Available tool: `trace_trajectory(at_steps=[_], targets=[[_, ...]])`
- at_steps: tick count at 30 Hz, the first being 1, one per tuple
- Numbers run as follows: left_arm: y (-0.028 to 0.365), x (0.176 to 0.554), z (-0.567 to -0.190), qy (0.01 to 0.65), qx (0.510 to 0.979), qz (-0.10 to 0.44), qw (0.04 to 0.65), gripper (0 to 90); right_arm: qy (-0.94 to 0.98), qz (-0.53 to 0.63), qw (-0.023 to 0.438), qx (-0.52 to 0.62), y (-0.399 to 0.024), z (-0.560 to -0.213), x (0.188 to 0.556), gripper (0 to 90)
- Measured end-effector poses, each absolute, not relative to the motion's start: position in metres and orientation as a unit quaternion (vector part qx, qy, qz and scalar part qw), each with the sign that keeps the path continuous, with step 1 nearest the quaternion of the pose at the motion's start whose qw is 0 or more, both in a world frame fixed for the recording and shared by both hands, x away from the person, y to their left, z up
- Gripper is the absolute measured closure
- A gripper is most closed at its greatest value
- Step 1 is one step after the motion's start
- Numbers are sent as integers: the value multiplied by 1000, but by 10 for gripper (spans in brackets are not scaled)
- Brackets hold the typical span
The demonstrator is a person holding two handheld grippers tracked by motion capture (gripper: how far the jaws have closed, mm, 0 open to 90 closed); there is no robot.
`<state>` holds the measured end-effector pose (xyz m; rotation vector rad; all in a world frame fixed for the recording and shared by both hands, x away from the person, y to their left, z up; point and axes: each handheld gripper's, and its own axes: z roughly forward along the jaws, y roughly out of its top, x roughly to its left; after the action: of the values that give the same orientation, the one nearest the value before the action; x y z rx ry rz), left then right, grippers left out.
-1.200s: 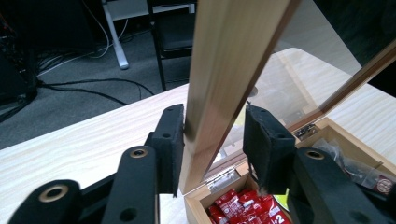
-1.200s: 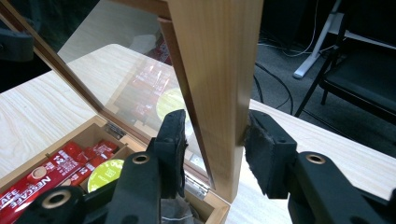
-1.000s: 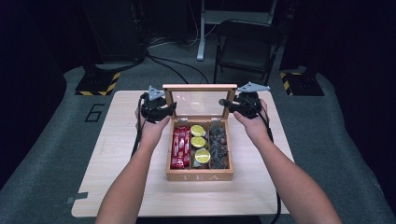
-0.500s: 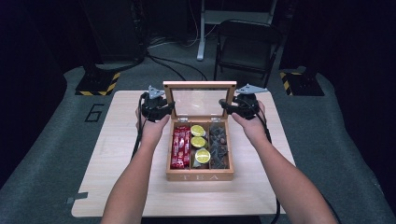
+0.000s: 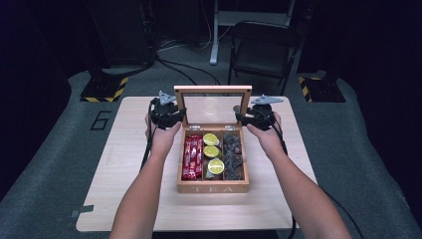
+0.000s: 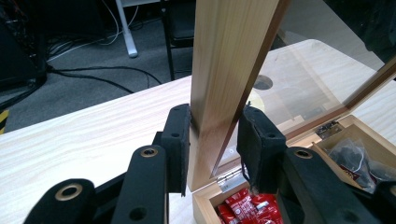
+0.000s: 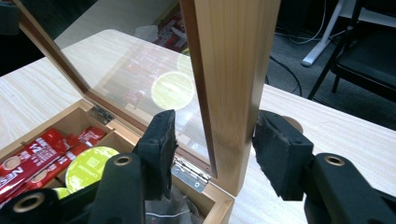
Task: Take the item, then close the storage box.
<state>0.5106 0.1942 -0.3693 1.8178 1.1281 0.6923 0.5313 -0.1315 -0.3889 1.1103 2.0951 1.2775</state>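
Note:
A wooden tea box (image 5: 213,188) sits mid-table with its glass lid (image 5: 213,89) standing upright. Inside lie red packets (image 5: 191,157), lime-green round capsules (image 5: 211,152) and dark tea bags (image 5: 233,157). My left gripper (image 5: 180,115) straddles the lid's left frame post (image 6: 229,46), and both pads hug the wood just above the hinge. My right gripper (image 5: 240,117) straddles the right post (image 7: 233,56). Its outer pad (image 7: 278,154) rests against the wood, while its inner pad (image 7: 161,140) stands off from the glass with a clear gap.
The light wooden table (image 5: 124,164) has bare room on both sides of the box and in front of it. Beyond the far edge stand a black folding chair (image 5: 261,45), a white stand leg (image 5: 215,35) and floor cables.
The lid has tipped slightly further back to stand more upright. Both hands and grippers have stayed at its side posts.

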Motion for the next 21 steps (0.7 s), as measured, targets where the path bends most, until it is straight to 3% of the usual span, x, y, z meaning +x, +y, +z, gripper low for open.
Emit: trace_trajectory(at_steps=[21], targets=[[195, 516, -371, 460, 721, 274, 441, 649, 756, 467, 222, 401, -130, -405, 539, 500]])
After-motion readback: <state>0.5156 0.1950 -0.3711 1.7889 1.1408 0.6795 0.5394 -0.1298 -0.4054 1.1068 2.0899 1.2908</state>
